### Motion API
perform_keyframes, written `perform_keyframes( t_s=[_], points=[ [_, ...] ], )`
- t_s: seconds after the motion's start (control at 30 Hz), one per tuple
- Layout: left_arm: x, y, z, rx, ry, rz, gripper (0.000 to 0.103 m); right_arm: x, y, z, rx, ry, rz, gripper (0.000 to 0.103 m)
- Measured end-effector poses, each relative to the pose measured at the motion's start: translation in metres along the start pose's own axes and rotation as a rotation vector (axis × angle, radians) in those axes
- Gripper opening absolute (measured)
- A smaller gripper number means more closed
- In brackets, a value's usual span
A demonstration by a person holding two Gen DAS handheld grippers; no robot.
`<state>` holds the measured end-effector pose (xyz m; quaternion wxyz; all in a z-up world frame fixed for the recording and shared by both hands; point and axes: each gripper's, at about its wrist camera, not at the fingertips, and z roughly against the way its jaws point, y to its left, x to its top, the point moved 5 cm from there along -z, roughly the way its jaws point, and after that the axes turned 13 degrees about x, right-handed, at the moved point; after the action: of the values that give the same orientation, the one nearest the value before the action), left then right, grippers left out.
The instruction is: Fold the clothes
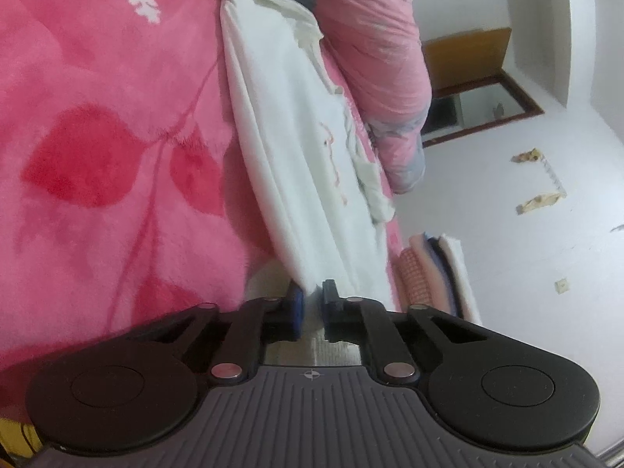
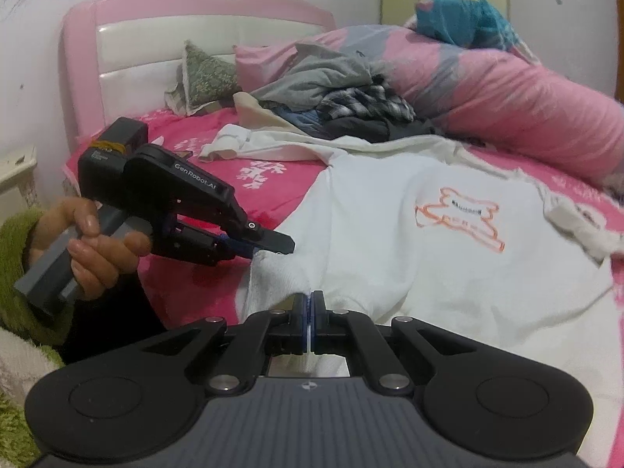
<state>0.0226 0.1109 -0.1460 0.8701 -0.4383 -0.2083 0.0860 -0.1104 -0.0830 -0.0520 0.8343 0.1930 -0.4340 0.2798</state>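
Two hand-held grippers working a white garment [image 2: 409, 241] spread across a bed covered by a pink blanket [image 1: 97, 136] with red leaf and white sprig patterns. The garment lies flat on the blanket, its front bearing an orange outline of a bear [image 2: 460, 218], with its near hem drawn toward both cameras. Right gripper [image 2: 311, 312]: jaws pressed together on a fold of the white hem, a thin strip of cloth visible between the blue pads. Left gripper [image 1: 312, 304], seen from its own camera: jaws pinching the edge of the same garment, the cloth running away from the pads in a taut band. In the right wrist view the left gripper [image 2: 269, 243] appears side-on, its tips closed on the hem just left of the right gripper, and it is held by a hand [image 2: 93, 241] emerging from a green fleece sleeve [image 2: 15, 273]. Behind the garment, a heap of unfolded clothes [image 2: 343, 101] lies against a rolled pink quilt [image 2: 526, 109]; a pink headboard [image 2: 156, 39] stands at the far end. A small stack of folded items [image 1: 429, 273] sits beside the bed edge in the left wrist view.
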Motion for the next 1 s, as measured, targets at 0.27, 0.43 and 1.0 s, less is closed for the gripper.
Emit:
perform_keyframes(
  t_s=[0.27, 0.43, 1.0],
  points=[
    [0.007, 0.008, 0.034, 0.050, -0.038, -0.002, 0.003, 0.012, 0.046, -0.015, 0.078, 0.050, 0.251, 0.000],
    [0.008, 0.027, 0.033, 0.159, -0.047, -0.058, 0.003, -0.002, 0.056, -0.047, 0.133, 0.169, 0.301, 0.000],
    [0.000, 0.034, 0.041, 0.148, -0.105, -0.098, 0.003, 0.063, -0.094, -0.115, 0.001, 0.135, -0.289, 0.051]
  ],
)
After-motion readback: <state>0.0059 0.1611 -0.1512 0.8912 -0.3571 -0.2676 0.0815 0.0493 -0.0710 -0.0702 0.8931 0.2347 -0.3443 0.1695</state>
